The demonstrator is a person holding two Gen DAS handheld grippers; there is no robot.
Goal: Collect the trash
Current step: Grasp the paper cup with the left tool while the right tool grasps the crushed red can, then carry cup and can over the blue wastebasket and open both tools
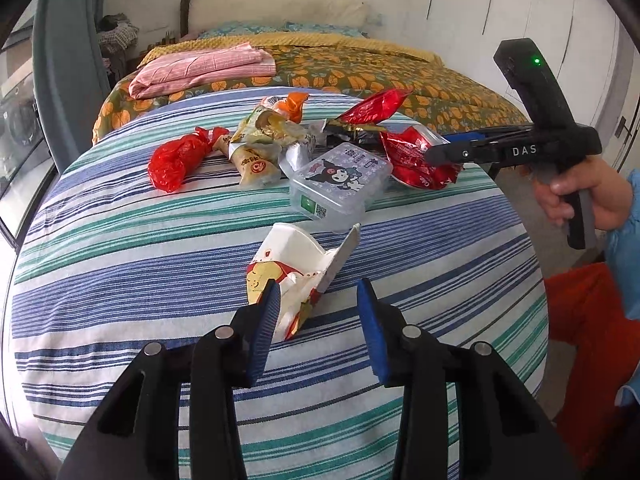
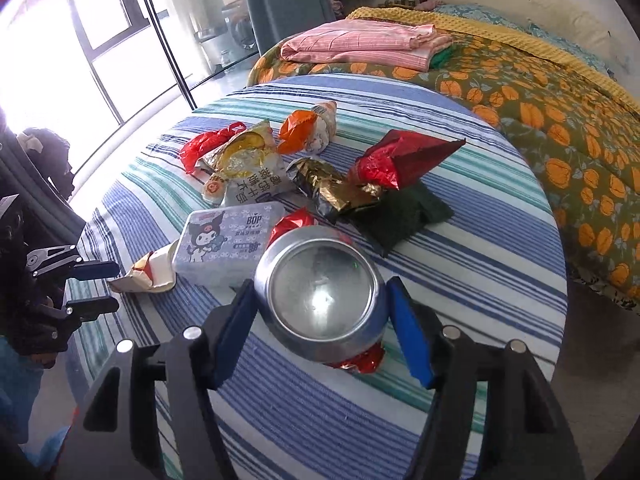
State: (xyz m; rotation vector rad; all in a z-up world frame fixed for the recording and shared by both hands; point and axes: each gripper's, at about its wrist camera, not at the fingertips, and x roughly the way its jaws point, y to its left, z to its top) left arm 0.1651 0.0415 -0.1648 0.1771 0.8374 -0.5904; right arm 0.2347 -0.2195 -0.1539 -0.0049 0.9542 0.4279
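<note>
Trash lies on a round table with a striped cloth [image 1: 120, 248]. My left gripper [image 1: 318, 300] is open, its jaws around the near end of a crumpled white paper cup [image 1: 296, 264], also in the right wrist view [image 2: 152, 272]. My right gripper [image 2: 322, 312] has a red soda can [image 2: 324, 296] between its fingers, silver bottom toward the camera, both pads close against its sides. In the left wrist view that gripper [image 1: 436, 156] reaches in from the right over the red can [image 1: 412, 156]. A clear plastic box with a cartoon label [image 1: 340, 180] sits mid-table.
Beyond the box lie a red plastic bag [image 1: 176, 160], snack wrappers [image 1: 260, 136], a red foil wrapper [image 1: 376, 108] and a dark green cloth [image 2: 400, 212]. A bed with an orange-patterned cover [image 1: 400, 76] and folded pink fabric [image 1: 204, 68] stands behind the table.
</note>
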